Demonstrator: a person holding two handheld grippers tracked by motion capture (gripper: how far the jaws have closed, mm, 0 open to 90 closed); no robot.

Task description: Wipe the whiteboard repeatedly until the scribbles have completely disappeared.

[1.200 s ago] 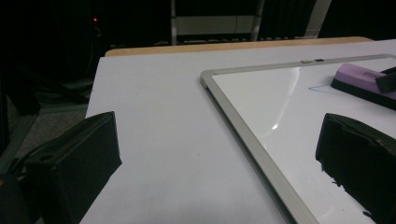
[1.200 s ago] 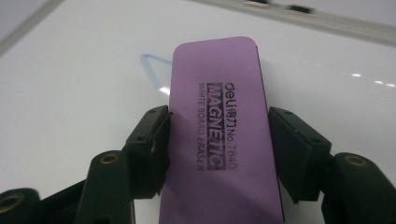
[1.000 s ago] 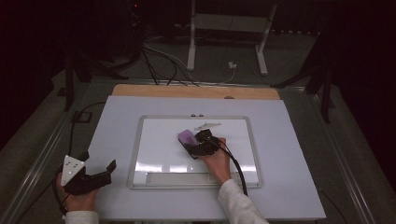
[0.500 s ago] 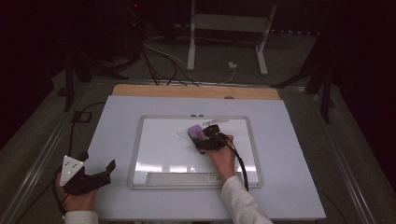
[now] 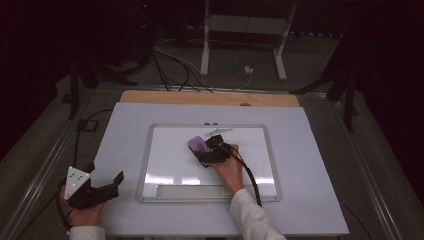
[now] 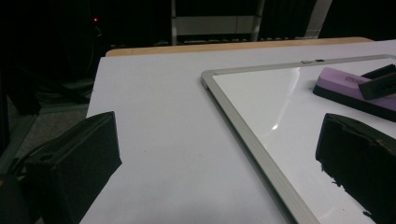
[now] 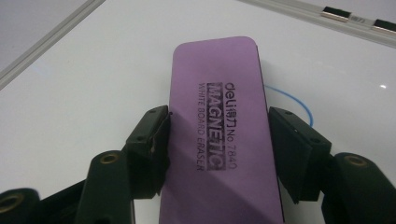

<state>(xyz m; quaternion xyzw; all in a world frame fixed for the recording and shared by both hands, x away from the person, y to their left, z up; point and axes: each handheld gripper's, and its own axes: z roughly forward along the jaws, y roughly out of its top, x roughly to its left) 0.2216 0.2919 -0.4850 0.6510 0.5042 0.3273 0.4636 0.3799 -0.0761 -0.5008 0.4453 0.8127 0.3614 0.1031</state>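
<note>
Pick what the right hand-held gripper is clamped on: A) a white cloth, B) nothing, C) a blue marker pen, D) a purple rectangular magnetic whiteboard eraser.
D: the right hand-held gripper has its black jaws pressed against both long sides of the purple rectangular magnetic whiteboard eraser lying on the white metal-framed whiteboard.

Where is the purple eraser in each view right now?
High view: the purple eraser lies on the whiteboard, upper middle, in the right gripper.
Left gripper view: far right edge, on the board.
Right gripper view: centre, between the jaws.
Shared landmark: the whiteboard's grey frame.
</note>
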